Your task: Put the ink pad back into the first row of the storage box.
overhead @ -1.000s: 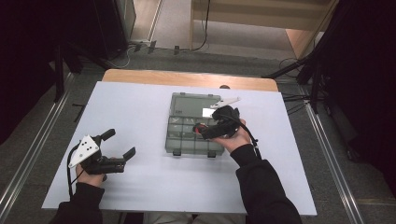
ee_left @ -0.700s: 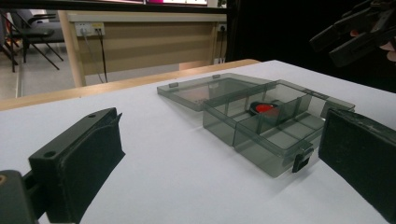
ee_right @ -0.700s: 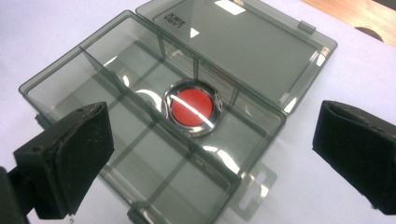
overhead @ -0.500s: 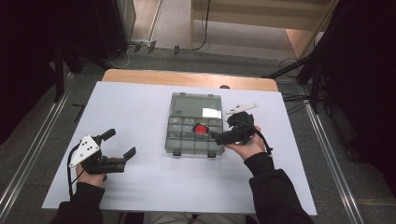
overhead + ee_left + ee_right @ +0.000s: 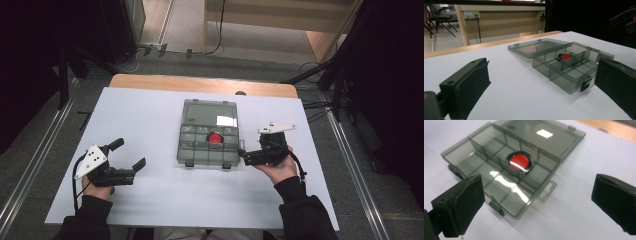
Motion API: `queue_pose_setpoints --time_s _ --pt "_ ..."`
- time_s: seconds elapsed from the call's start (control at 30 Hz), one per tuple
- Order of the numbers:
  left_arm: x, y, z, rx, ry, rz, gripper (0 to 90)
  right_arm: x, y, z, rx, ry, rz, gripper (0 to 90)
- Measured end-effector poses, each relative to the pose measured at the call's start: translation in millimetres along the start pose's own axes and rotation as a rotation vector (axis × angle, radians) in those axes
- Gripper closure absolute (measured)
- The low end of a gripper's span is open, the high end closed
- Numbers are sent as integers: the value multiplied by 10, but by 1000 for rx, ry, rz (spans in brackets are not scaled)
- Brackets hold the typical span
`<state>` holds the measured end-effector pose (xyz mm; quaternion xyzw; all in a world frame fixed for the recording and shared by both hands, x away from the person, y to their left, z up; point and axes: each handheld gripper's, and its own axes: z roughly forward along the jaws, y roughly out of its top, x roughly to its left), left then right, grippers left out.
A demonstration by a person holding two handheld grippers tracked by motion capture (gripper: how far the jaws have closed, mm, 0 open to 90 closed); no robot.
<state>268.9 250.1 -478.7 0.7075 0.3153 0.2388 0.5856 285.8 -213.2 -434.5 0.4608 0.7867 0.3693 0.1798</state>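
White worktop (image 5: 150, 125), wood edge showing along its far side. Landmark = smoky-grey clear plastic organiser box (image 5: 200, 150), sitting mid-worktop, lid (image 5: 209, 112) swung fully open and lying flat on the far side of the box. Box interior split by dividers into small compartments; two latches (image 5: 190, 163) on its near rim.

Right claw (image 5: 243, 154): just beside the box's right near corner, tips very close to the rim, contact not resolvable from the high view. Jaws apart, nothing between them. In the right gripper view the box lies beyond the jaws, not between them. Held in the person's right hand (image 5: 277, 167), grey plate on top.

Left claw (image 5: 129, 160): well left of the box, low over the worktop, pointed toward it. Jaws wide apart, holding nothing. Left gripper view looks across bare worktop to the box's left wall (image 5: 541, 67). Person's left hand (image 5: 97, 187) grips it from below.

Red round disc with dark rim (image 5: 215, 138): inside the box, in a middle compartment of the row next to the lid hinge. Lies flat, red face up. Clear of both claws.
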Motion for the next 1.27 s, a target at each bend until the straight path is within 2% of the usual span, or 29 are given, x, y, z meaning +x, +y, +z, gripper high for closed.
queue_pose_setpoints --time_s 0.07,0.13,0.2,0.23,0.33,0.37,0.43,0.5,0.6,0.67,0.77,0.87,0.97,1.1,1.27 --pt "-1 0 0 3 0 3 0 -4 -52 -65 -54 -1 16 0" --pt "-3 -1 -2 4 -1 2 0 -12 -105 -113 -78 8 35 0" --pt "-4 -1 -2 5 -2 3 0 -24 -162 -155 -98 4 31 0" --pt "-7 -2 -2 7 -4 2 0 -29 -206 -177 -129 5 32 0" --pt "-10 -3 -1 8 -6 3 0 -69 -320 -231 -184 48 52 0" --pt "-11 -3 0 9 -7 3 0 -79 -366 -251 -217 57 58 0" --pt "-11 -5 2 11 -6 4 0 -82 -424 -287 -235 60 57 0" --pt "-12 -5 3 12 -7 4 0 -71 -504 -307 -283 46 36 0" --pt "-14 -7 1 18 -8 8 0 -69 -622 -296 -297 32 24 0" --pt "-19 -9 1 18 -11 6 0 -75 -716 -275 -310 18 24 0" --pt "-27 -10 0 22 -15 10 0 -78 -877 -246 -365 -10 45 0" --pt "-28 -6 -5 20 -17 9 0 -85 -1003 -217 -371 -31 68 0" --pt "-35 -5 -7 22 -16 7 0 -85 -1086 -197 -376 -46 65 0" --pt "-51 -2 -19 26 -19 11 0 -73 -1095 -158 -359 -49 60 0" --pt "-50 0 -16 21 -23 3 0 -44 -1086 -203 -385 -40 52 0"
